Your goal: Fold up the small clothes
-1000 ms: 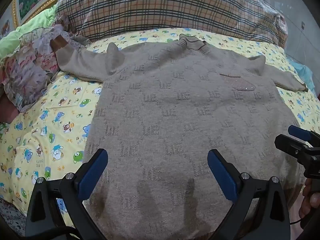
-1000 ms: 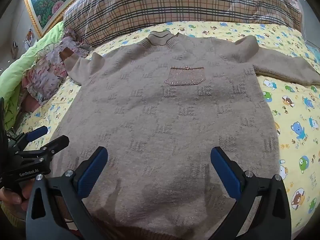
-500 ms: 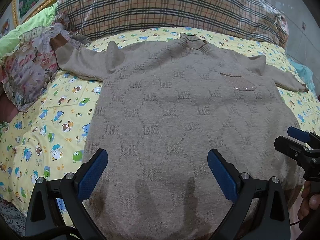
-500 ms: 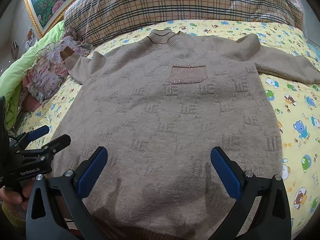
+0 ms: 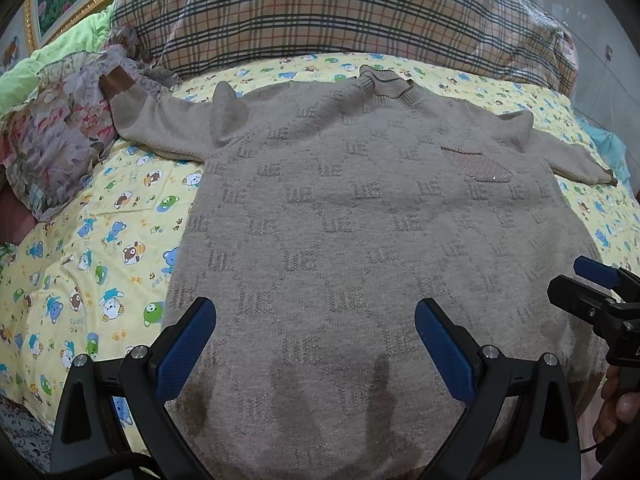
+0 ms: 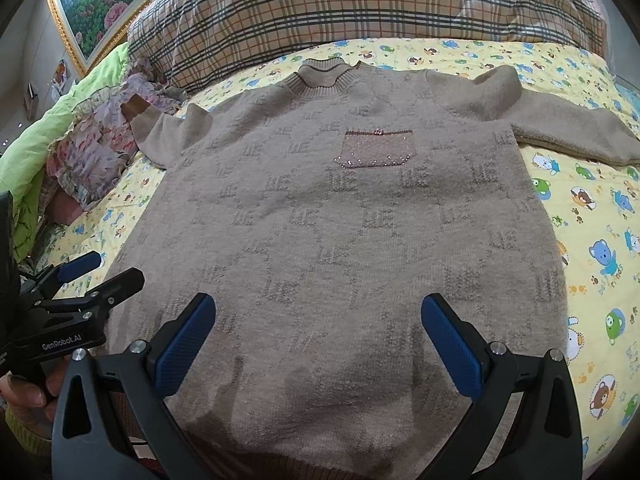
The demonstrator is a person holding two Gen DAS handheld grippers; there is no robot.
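— Sweater (image 5: 360,240): where is it?
— Flat, front up, on my bear-print bedsheet (image 5: 100,248).
— Your claws?
— My left gripper (image 5: 314,344) and right gripper (image 6: 318,340) hover above its hem, both spread wide, empty.

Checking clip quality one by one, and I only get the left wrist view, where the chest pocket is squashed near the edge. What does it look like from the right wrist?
Observer: There the pocket shows front-on, a flat rectangle on the sweater, below the collar.
Operator: Anything on it?
Observer: A small round stud sits mid-way along its top edge, with sparkly dots along the bottom.
Operator: And my left claw, seen from outside?
Observer: The left claw is open by the sweater's lower corner, and a hand grips its handle.
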